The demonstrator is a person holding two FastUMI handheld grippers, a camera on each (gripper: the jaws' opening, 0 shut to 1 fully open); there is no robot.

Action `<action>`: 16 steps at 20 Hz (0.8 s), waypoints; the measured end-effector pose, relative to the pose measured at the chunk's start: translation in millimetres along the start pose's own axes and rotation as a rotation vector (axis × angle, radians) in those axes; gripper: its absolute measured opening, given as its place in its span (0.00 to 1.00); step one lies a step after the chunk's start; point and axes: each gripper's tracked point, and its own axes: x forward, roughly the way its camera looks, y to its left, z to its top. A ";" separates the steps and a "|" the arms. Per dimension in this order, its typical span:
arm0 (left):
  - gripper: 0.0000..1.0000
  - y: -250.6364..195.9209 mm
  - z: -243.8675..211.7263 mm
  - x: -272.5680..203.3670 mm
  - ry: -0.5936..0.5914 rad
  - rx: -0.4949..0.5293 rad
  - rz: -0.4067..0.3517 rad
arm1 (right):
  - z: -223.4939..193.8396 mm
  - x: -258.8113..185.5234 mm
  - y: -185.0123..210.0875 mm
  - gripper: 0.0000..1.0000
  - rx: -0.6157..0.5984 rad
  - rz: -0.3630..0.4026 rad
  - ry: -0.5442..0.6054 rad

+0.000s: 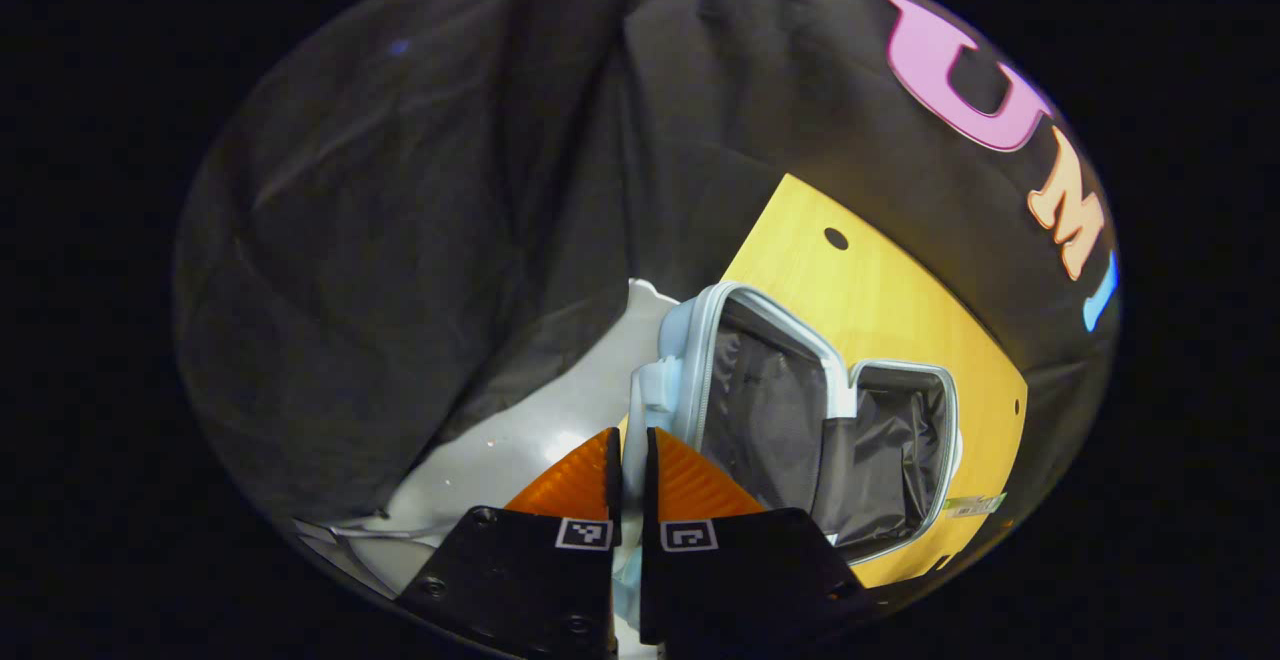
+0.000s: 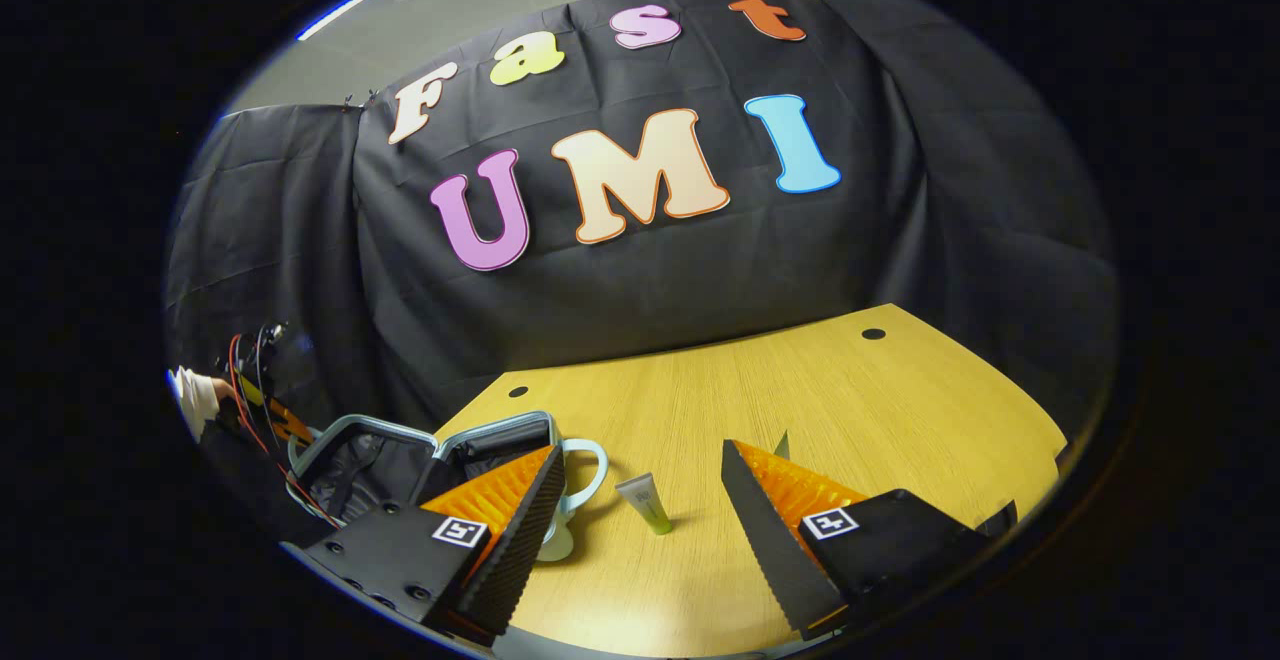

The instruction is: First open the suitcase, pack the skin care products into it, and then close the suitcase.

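Pale-blue hard-shell suitcase (image 1: 690, 360) lies open on yellow wooden bench (image 1: 900, 300) | left claw (image 1: 630, 465) nearly closed, empty | right claw (image 2: 640, 495) wide above small green-capped skincare tube (image 2: 645, 502).

The right gripper (image 2: 640, 500) is seen with its 2 fingers spread wide above a light wooden table (image 2: 850, 400). Between them, a small pale tube with a green cap (image 2: 645, 502) is stood on its cap end. At the left, a pale blue hard-shell suitcase (image 2: 440, 460) lies open, its dark lining exposed. The other gripper (image 2: 265, 410), trailing red cables, is held beside it.
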 end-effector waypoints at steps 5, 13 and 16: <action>0.03 29.4 -41.9 30.9 0.053 0.001 0.046 | -2.4 -3.3 2.0 0.98 -0.014 0.000 0.007; 0.04 43.5 -64.3 56.9 0.097 0.067 0.130 | -8.9 -14.4 -10.0 0.98 -0.038 -0.025 0.017; 0.11 52.0 -62.6 58.2 0.090 0.093 0.186 | -9.7 -17.6 -18.9 0.98 -0.036 -0.034 0.019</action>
